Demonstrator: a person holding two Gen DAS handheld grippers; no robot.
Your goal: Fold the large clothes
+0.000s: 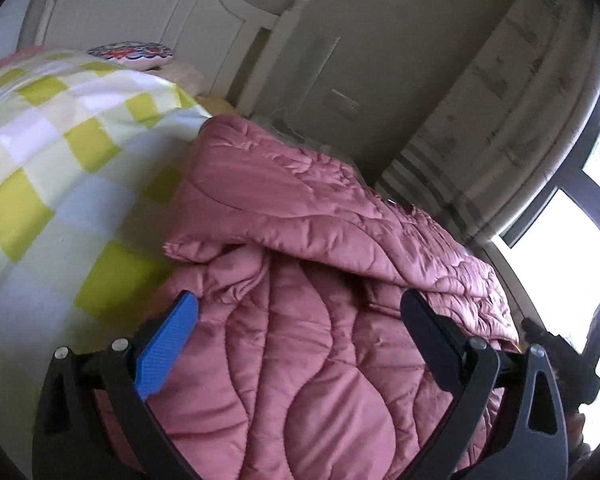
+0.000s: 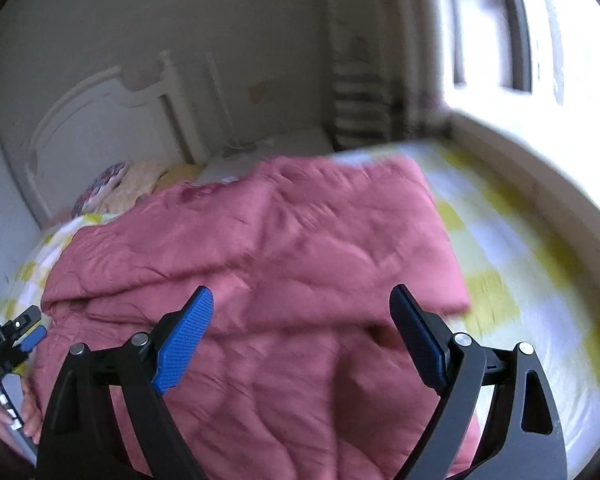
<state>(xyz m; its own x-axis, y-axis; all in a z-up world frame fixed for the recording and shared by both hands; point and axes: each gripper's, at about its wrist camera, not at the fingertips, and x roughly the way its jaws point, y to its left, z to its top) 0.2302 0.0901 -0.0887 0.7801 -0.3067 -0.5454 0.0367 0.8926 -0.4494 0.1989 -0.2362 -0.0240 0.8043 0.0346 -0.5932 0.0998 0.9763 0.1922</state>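
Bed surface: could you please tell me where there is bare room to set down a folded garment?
Checked sheet lies bare between the pink quilted coat and the window-side bed edge, and again left of the coat, below the pillows. The middle is crowded by the coat; the headboard end holds pillows.

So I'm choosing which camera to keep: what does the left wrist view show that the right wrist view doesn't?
Only the left wrist view: the pink quilted coat's folded flap edge sharp, and the bedsheet on its left side.

Only the right wrist view: the sheet's far side by the window ledge, and a hand on the left gripper.

Both: the coat, headboard, patterned pillow, both grippers open, right gripper too.
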